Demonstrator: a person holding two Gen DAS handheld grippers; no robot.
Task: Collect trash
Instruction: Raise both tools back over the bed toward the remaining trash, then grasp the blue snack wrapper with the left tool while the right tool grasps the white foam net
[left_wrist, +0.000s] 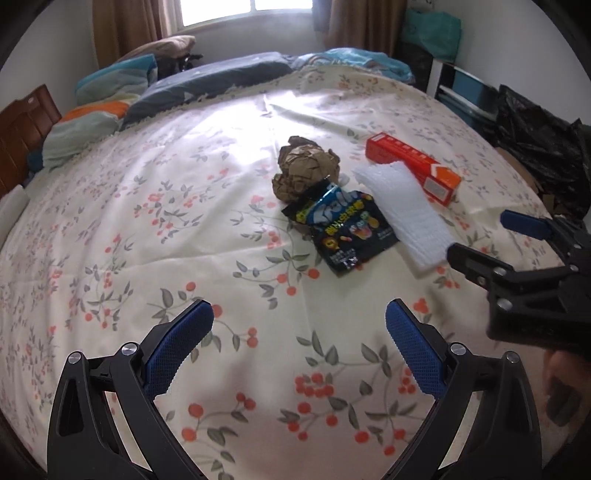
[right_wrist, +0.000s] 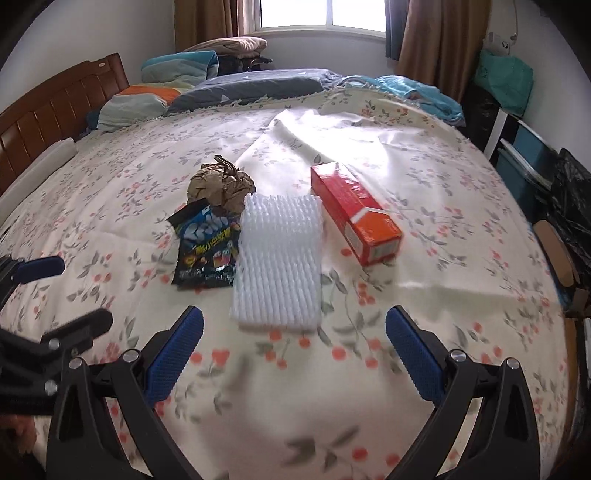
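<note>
Black snack bag (right_wrist: 207, 249) bears blue "Trolli" lettering beside foam net (right_wrist: 279, 258) and red box (right_wrist: 354, 212); both the left gripper (left_wrist: 299, 325) and the right gripper (right_wrist: 294, 330) gape wide, empty, above bedsheet (right_wrist: 424, 177).

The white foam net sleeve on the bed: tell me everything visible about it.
The white foam net sleeve is a flattened rectangle of soft, ribbed mesh foam, lying flat on the floral bedspread. Its left edge overlaps the black snack bag; the red carton lies just right, seemingly apart. Neither tongs touch it.
</note>
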